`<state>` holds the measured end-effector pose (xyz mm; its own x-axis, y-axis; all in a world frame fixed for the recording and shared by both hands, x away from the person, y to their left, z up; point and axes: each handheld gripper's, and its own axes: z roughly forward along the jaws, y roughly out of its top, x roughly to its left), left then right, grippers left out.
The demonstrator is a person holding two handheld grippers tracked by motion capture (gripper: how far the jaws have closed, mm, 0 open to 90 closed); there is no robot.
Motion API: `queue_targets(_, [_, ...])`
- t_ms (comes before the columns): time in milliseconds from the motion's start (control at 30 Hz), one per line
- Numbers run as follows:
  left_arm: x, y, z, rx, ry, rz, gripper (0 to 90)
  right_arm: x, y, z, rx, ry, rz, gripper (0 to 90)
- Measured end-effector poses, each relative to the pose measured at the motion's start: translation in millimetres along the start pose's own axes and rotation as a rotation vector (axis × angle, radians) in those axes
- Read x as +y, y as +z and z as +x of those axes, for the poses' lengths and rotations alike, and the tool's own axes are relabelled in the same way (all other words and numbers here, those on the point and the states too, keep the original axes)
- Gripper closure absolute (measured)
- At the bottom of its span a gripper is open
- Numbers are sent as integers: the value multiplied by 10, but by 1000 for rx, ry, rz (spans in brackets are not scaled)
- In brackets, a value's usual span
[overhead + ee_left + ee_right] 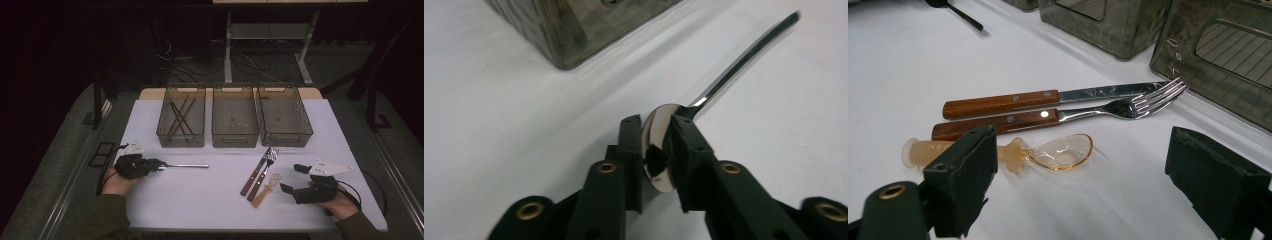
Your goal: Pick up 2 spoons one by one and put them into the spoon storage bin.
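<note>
Left hand-held gripper (161,164) low over the white desk (200,200) at its left side, clamped on the bowl of a metal spoon (185,165). In the left gripper view, polished bowl of the spoon (659,147) pinched edgewise between the two black pads, one pad on each face, handle leading away up and to the right. From the high view, long axis of the spoon running left to right across the desk, roughly parallel to the near edge, bowl end at the left inside the jaws, handle tip pointing right toward the desk's middle; whether lifted or resting, not clear. Right hand-held gripper (291,178) at the near right, jaws spread wide with nothing between them, aimed left toward a small cluster of cutlery. There: a wood-handled knife (255,172) and a wood-handled fork (263,172) side by side, touching or nearly so, both slanting from near-left to far-right, blade and tines toward the far side. Just beside them on the near side, a translucent amber plastic spoon (266,188), on much the same slant, bowl toward the far right. Along the far edge, three smoky translucent bins in a row: left bin (165,131) holding thin dark sticks, middle bin (235,141) and right bin (305,131) beside it.
</note>
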<state>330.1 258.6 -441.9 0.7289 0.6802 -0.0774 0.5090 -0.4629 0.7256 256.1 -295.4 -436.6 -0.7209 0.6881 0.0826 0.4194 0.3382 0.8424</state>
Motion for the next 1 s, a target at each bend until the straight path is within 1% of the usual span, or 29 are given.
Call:
queue_targets(33, [1,-10,2,-2,6,5,791,0,-1,0,0,0,0,135])
queue_targets(100, [-2,-17,2,-9,8,1,804,0,-1,-3,-2,-1,1,135])
queue_targets(200, [-7,-29,6,-29,6,-9,835,0,-1,-2,-2,-1,0,135])
queue_targets(400, [4,-34,-14,-51,21,-1,870,0,-2,2,0,0,1,135])
queue_targets(467, [13,-32,-23,-50,30,2,875,1,-4,2,0,-1,2,136])
queue_targets(533, [19,-25,-36,-46,30,-2,876,2,-4,2,0,-2,0,135])
queue_targets(600, [26,-26,-41,-45,46,3,877,2,-4,2,0,-2,1,135])
queue_targets(633, [30,-17,-53,-48,42,-8,877,2,-4,2,0,-2,1,136])
queue_targets(700, [40,-14,-66,-52,43,-12,878,2,-4,4,1,-4,0,135])
queue_targets(833, [67,-25,-94,-63,36,-48,878,3,-6,6,1,-7,0,136])
queue_targets(933, [101,-43,-112,-67,40,-63,878,3,-5,5,2,-8,0,136])
queue_targets(1000, [131,-52,-136,-75,36,-85,878,3,-4,6,2,-9,1,136])
